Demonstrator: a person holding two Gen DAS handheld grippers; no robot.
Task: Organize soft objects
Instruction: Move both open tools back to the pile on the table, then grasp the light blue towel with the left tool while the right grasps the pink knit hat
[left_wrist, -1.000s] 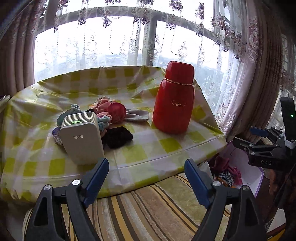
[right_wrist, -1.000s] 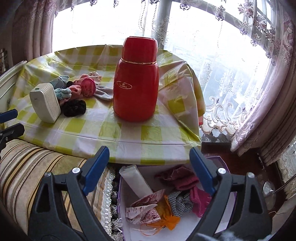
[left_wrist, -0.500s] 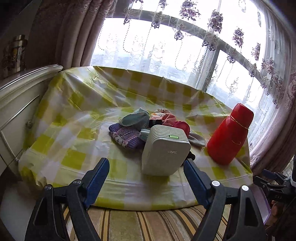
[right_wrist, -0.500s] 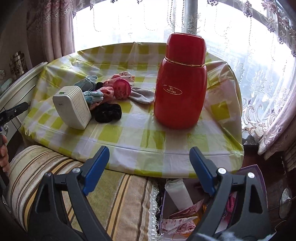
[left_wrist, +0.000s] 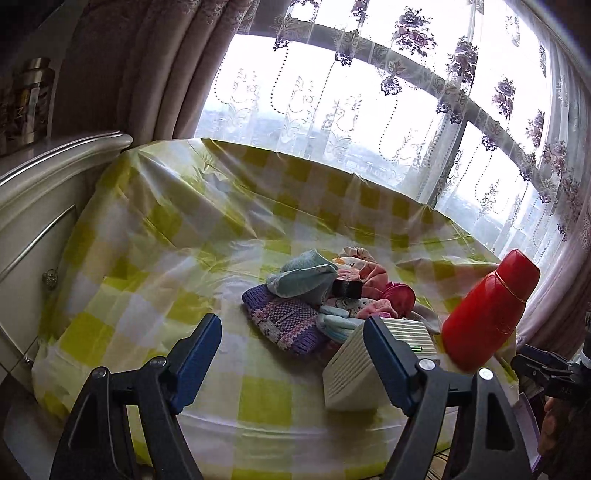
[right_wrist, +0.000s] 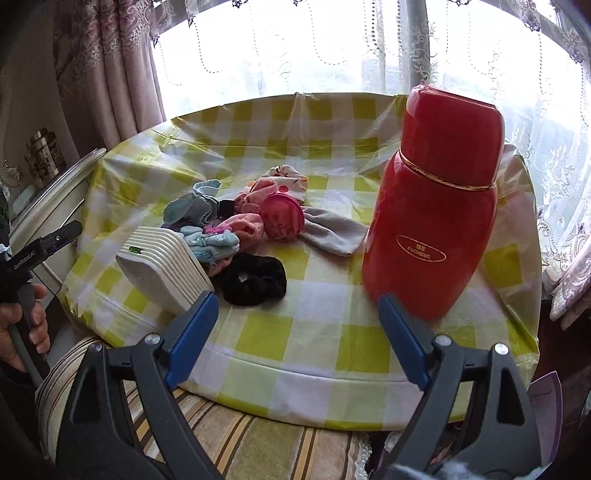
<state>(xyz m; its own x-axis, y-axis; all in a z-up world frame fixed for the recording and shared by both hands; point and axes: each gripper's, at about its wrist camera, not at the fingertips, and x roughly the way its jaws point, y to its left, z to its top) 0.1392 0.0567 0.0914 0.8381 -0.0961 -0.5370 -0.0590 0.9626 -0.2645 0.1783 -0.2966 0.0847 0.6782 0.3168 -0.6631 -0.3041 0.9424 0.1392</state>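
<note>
The soft things lay heaped together near the middle of the table (right_wrist: 317, 343), probably dumped there for sorting: a purple knitted piece (left_wrist: 284, 325) on the left, a pale blue sock (left_wrist: 303, 277) behind it, pink cloths (right_wrist: 255, 218) at the centre, a grey cloth (right_wrist: 332, 232) trailing right, and a black scrunchie (right_wrist: 255, 278) nearest the front edge. A white ribbed box (right_wrist: 162, 273) stood against the heap's near left side and a red flask (right_wrist: 436, 206) stood upright to its right, apart from it.

The left gripper (left_wrist: 291, 354) hung over the near left part of the table, jaws closing slightly with nothing between them. The right gripper (right_wrist: 295, 336) was spread wide and empty above the near edge, aimed between scrunchie and flask. Both seemed poised for a first pick.

The knitted piece ran from far left to near right. The grey cloth stretched rightward from the pink bundle. The scrunchie was a flat ring with no clear long axis.
</note>
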